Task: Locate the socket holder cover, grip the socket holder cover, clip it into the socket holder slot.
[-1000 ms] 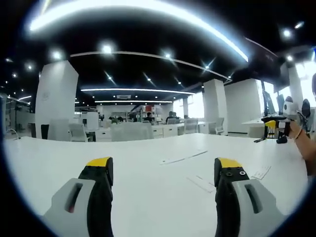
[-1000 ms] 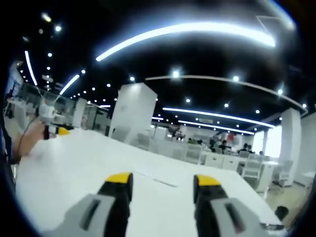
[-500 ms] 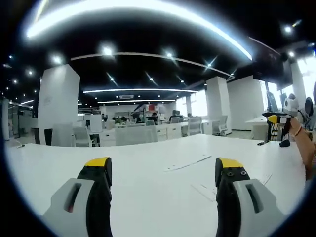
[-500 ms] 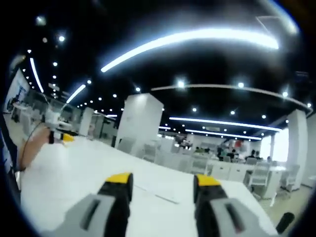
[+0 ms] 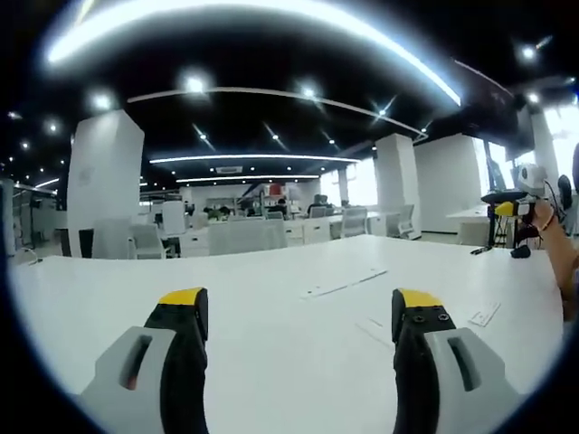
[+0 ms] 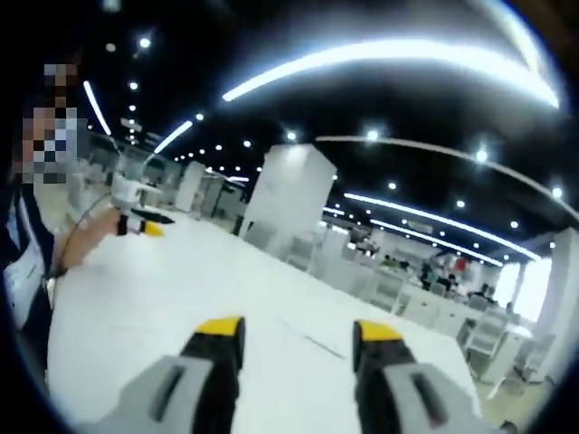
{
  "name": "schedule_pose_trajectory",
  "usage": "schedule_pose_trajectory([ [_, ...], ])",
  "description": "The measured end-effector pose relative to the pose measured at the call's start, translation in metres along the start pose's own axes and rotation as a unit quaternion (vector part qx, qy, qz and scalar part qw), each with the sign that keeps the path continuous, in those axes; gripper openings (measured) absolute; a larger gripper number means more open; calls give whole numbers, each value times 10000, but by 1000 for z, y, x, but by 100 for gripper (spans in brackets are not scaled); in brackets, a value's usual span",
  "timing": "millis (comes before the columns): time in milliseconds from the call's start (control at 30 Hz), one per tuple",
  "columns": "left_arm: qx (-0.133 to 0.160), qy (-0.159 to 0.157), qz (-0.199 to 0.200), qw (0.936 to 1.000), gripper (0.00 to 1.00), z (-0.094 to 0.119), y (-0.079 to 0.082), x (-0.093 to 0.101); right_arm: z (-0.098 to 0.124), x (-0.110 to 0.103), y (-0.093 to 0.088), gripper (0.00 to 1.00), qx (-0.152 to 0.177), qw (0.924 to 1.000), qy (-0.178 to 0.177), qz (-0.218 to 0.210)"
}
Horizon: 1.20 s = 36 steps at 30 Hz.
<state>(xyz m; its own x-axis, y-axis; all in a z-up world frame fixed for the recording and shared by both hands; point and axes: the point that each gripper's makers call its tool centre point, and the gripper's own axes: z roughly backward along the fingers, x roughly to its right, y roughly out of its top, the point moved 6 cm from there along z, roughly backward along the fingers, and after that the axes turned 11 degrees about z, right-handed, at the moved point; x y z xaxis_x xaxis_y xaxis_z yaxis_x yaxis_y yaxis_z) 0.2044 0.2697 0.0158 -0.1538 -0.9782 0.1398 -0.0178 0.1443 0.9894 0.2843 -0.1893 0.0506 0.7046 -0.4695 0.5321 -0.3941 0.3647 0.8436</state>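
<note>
While both grippers stand over the white table [image 5: 271,307], the task's socket holder cover cannot be identified with certainty: the left gripper view shows several thin, pale, flat pieces lying on the table ahead of the jaws, a long strip [image 5: 344,283] and a small flat piece [image 5: 483,314] near the right edge, all too small and low in contrast to name. Which of them, if any, is the cover cannot be told.

Left gripper [image 5: 297,316]: jaws wide apart, nothing between the yellow-tipped fingers. Right gripper [image 6: 297,336]: jaws likewise apart and empty.

The left gripper view shows the other gripper at the far right, held in a hand [image 5: 548,237] and partly cut off by the picture's edge. The right gripper view shows the opposite tool at the left, held by a hand [image 6: 90,242], and a thin line [image 6: 317,344] on the table between the jaws.

Compared with one second ago, the right gripper view has rolled, so the table now slopes more steeply. The left gripper view has barely shifted; the pale pieces lie as before.
</note>
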Motion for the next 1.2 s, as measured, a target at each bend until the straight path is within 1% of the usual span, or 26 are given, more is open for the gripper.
schedule_pose_trajectory([
  [133,-64,-37,-12,10000,83,-2,-3,2,-1,0,2,48,-207,9995,218,45],
  [233,-90,-51,-37,9999,83,-3,-3,3,1,-1,-4,48,-399,9986,345,-29],
  [267,-98,-62,-44,9999,83,-4,-3,3,3,-5,-11,47,-622,9969,486,-28],
  [300,-121,-81,-56,9999,83,-5,-3,3,4,-6,-14,47,-722,9959,539,-31],
  [367,-168,-98,-93,9998,83,-7,-6,7,8,-13,-26,47,-1088,9913,725,119],
  [433,-193,-103,-118,9997,83,-8,-7,8,10,-15,-29,46,-1150,9902,790,89],
  [500,-219,-118,-138,9996,83,-9,-8,9,11,-17,-30,45,-1191,9881,972,16],
  [567,-246,-129,-129,9995,83,-10,-10,10,9,-18,-34,45,-1343,9850,1070,188],
  [633,-273,-128,-128,9995,83,-11,-12,10,6,-22,-36,45,-1389,9825,1226,189],
  [667,-285,-122,-121,9994,83,-12,-12,9,4,-26,-36,45,-1390,9807,1361,180],
  [800,-303,-120,-111,9994,83,-13,-13,9,3,-30,-38,45,-1492,9758,1565,311],
  [900,-333,-124,-131,9993,83,-14,-15,9,3,-32,-40,45,-1524,9728,1732,218],
  [1000,-358,-170,-115,9991,83,-15,-16,10,3,-39,-48,45,-1722,9666,1879,258],
  [1033,-360,-174,-112,9991,83,-15,-16,10,5,-46,-52,45,-1846,9628,1950,309],
  [1067,-381,-188,-126,9990,83,-16,-17,12,7,-50,-54,45,-1901,9610,1985,311],
  [1133,-374,-202,-162,9990,83,-16,-16,14,13,-55,-52,44,-1918,9601,2007,331],
  [1200,-345,-216,-167,9990,83,-15,-15,15,20,-54,-48,44,-1896,9615,1964,305],
])
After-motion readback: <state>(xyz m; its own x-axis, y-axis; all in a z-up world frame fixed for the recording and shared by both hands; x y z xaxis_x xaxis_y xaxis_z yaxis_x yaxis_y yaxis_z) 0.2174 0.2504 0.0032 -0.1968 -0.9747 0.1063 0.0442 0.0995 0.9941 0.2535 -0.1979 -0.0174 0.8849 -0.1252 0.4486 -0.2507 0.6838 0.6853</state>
